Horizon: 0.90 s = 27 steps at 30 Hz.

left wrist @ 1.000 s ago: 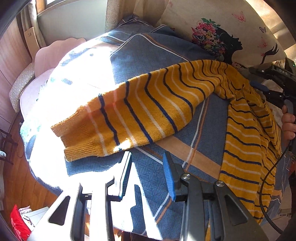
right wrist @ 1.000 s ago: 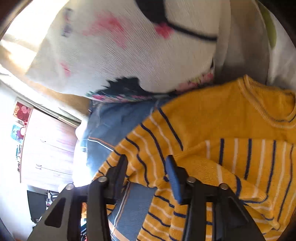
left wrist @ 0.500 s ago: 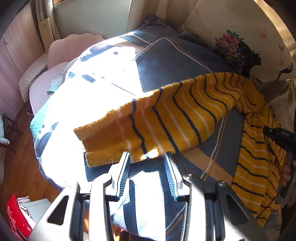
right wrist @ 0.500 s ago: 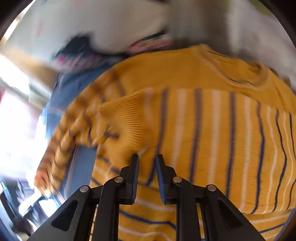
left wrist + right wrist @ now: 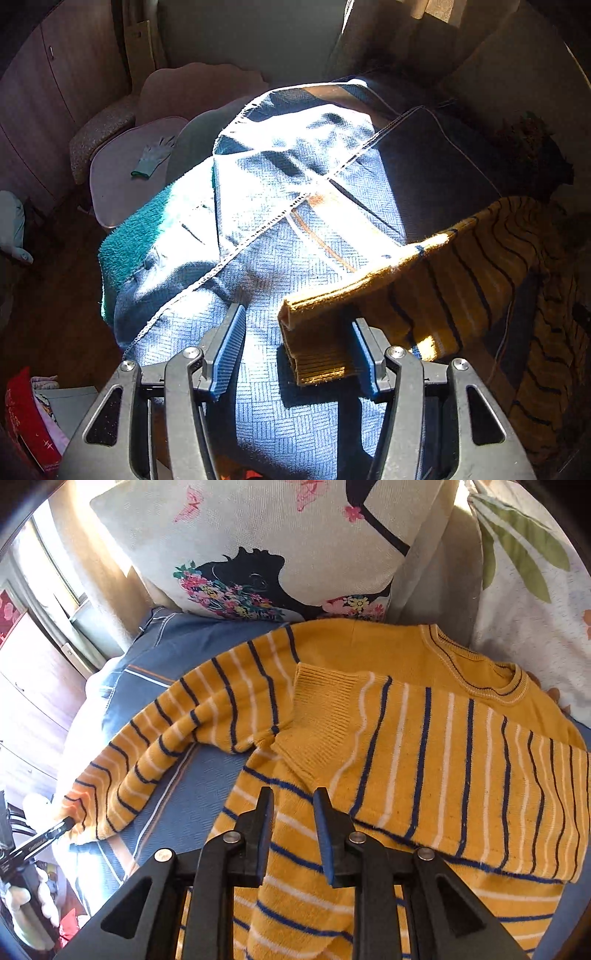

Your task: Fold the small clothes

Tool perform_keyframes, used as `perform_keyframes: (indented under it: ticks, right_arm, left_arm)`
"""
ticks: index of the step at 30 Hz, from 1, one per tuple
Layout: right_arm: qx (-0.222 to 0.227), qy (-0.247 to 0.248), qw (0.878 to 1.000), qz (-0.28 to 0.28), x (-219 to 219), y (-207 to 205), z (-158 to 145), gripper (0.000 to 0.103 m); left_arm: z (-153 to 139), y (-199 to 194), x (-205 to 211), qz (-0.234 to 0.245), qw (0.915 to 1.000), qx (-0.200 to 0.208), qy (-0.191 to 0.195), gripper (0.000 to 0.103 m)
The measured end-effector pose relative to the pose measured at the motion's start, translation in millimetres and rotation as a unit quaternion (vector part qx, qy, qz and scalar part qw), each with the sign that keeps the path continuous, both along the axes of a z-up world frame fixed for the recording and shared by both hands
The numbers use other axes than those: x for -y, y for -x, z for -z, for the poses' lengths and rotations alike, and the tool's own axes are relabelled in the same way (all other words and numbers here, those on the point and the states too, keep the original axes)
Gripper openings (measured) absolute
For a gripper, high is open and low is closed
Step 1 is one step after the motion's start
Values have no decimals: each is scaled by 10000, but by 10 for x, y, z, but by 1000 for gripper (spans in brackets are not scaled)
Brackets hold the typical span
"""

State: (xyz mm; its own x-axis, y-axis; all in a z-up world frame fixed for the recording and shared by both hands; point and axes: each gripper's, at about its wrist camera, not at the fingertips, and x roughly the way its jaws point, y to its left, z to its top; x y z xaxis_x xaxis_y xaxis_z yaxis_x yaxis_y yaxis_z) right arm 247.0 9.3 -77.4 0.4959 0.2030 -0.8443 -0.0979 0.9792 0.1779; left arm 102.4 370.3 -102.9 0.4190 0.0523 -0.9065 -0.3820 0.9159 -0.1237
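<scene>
Now, cuff and left jaws: the ribbed cuff (image 5: pixel 317 343) of the outstretched sleeve (image 5: pixel 173 731) lies between the jaws of the left gripper (image 5: pixel 295 349), against the right-hand finger, with a clear gap to the left-hand one. These jaws have just been opening and stand apart, pressing on nothing.

Sleeve axis: in the left wrist view the sleeve runs from the cuff at the near centre up and off to the right, toward the body of the sweater (image 5: pixel 424 775). A fold would carry the cuff along that line, by the look of it.

Nearer hand: the left gripper is at the cuff; the right gripper (image 5: pixel 293 830) is well apart from it, over the sweater's body.

Right jaws: narrowly parted, having just opened slightly, hovering above the striped knit with nothing pinched between them.

Other sleeve: already folded across the chest, its cuff (image 5: pixel 321 709) lying flat just below the neckline (image 5: pixel 480 675).

Where the sweater lies: on the blue patterned bedspread (image 5: pixel 295 258) of a bed, collar toward the far pillows.

Count: one yellow striped sweater, two sleeves (one folded in, one stretched out), two grippers, two pillows: one with a flower print (image 5: pixel 258 554), one with a leaf print (image 5: pixel 535 572).
</scene>
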Motion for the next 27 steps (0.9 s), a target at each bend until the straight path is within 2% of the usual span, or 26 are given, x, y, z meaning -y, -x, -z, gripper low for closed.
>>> perform_keyframes:
  ticks: [1, 5, 6, 7, 9, 14, 16, 18, 20, 21, 22, 23, 25, 26, 27]
  right_arm:
    - [-20, -35, 10000, 32, 25, 52, -17, 29]
    - [-116, -80, 9997, 182, 106, 225, 28, 29]
    - [-138, -100, 9995, 247, 168, 289, 2, 29]
    - [-155, -126, 9993, 308, 200, 334, 15, 29]
    - [-176, -159, 9988, 436, 268, 413, 38, 29]
    - [-181, -274, 9970, 696, 431, 613, 67, 29]
    - [-180, -325, 9962, 785, 498, 698, 73, 31]
    - [-181, -345, 9955, 860, 554, 770, 91, 32]
    - [-216, -361, 9947, 942, 595, 827, 122, 33]
    - [-248, -363, 9942, 982, 614, 851, 144, 33]
    - [-288, -366, 9937, 1023, 630, 870, 169, 33]
    - [-318, -380, 9932, 1056, 642, 886, 193, 33]
    - [-366, -389, 9924, 1110, 652, 909, 223, 33]
    - [-379, -368, 9923, 1124, 650, 918, 228, 33]
    - [-382, -344, 9922, 1133, 646, 925, 228, 33]
  left_arm:
    - [2, -21, -3, 24, 10000, 36, -50, 61]
    - [25, -222, 72, 287, 9980, -59, -554, 61]
    - [26, -276, 85, 387, 9976, -91, -560, 52]
    - [9, -318, 95, 514, 9976, -66, -456, 31]
    - [-42, -402, 110, 715, 9972, -118, -203, 13]
    - [-259, -404, 118, 944, 9955, 46, -45, 15]
    - [-293, -320, 23, 907, 9959, 65, -43, 28]
    - [-264, -305, -104, 787, 9969, -5, -59, 30]
    - [-236, -301, -184, 787, 9968, 3, 169, 33]
    - [-224, -296, -191, 832, 9962, 32, 269, 40]
    - [-214, -306, -162, 910, 9953, 70, 320, 48]
    - [-205, -307, -108, 1018, 9941, 101, 349, 51]
    - [-104, -358, 78, 1226, 9919, -39, 337, 50]
    - [-50, -383, 154, 1319, 9907, -214, 256, 41]
    - [-6, -404, 236, 1369, 9899, -356, 121, 9]
